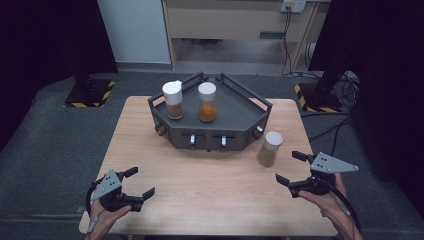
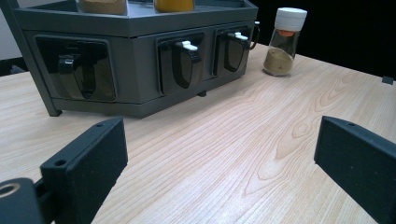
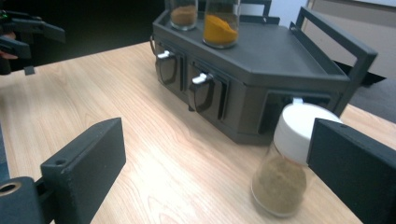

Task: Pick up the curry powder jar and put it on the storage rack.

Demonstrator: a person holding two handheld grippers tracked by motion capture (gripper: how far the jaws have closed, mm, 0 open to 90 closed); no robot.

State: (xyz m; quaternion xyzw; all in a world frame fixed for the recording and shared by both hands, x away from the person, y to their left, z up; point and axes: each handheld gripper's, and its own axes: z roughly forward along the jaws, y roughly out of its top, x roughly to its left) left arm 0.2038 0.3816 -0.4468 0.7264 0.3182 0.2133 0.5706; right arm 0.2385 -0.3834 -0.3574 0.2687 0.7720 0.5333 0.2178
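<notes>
A dark grey rack [image 1: 235, 107] stands at the table's far middle with two white-capped spice jars on it, one brown [image 1: 174, 99] and one orange [image 1: 207, 102]. A third jar of tan spice [image 1: 269, 149] [image 3: 289, 168] [image 2: 285, 41] stands on the wood at the rack's front right corner. My right gripper [image 1: 291, 168] [image 3: 219, 172] is open just in front and to the right of this jar, its jaws apart and pointing toward it; the jar sits close to one jaw without being gripped. My left gripper [image 1: 138, 182] [image 2: 224, 158] is open over bare wood at the near left.
The rack has railings [image 3: 341, 39] on its sides and small drawers with white tabs [image 2: 189, 45] on its front faces. The wooden table [image 1: 215, 190] has its edges near both hands. Grey floor, a cabinet and cables lie beyond.
</notes>
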